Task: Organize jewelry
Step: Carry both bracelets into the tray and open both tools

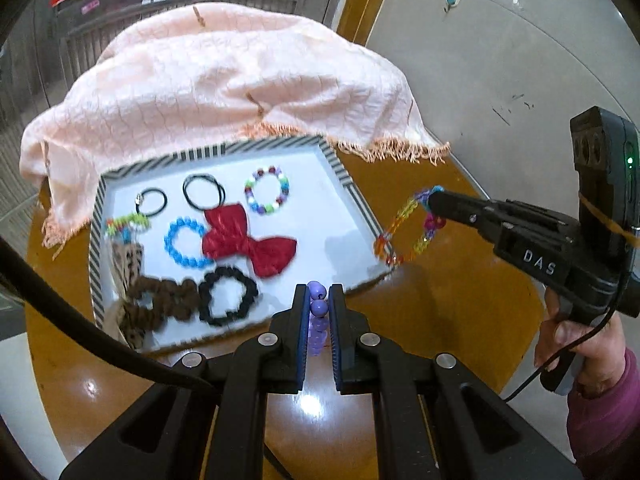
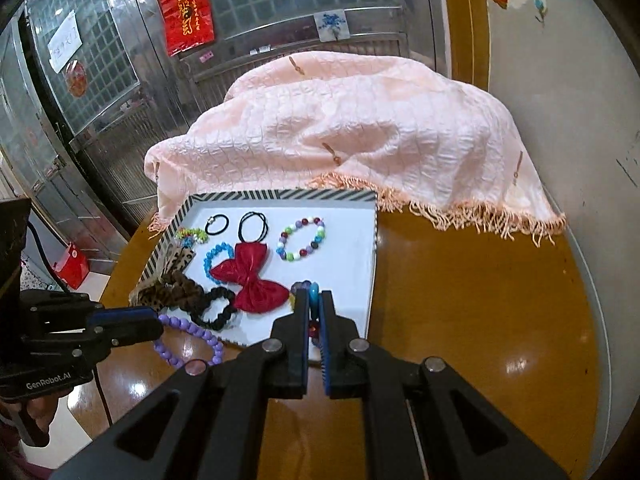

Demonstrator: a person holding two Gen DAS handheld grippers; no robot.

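Table-side, purple bracelet (image 1: 319,312) pinched between left gripper (image 1: 319,300) fingers

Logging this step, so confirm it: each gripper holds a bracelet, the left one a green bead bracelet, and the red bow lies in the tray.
One detail is off. The left gripper holds a purple bead bracelet, not green, as the right wrist view shows. The right gripper does hold a rainbow bracelet, and the red bow lies in the tray.

Bare white floor is showing along the tray's (image 2: 374,240) right side; its left is crowding with the red bow (image 2: 256,280) and scrunchies, and the pink cloth (image 2: 340,128) is blocking behind.
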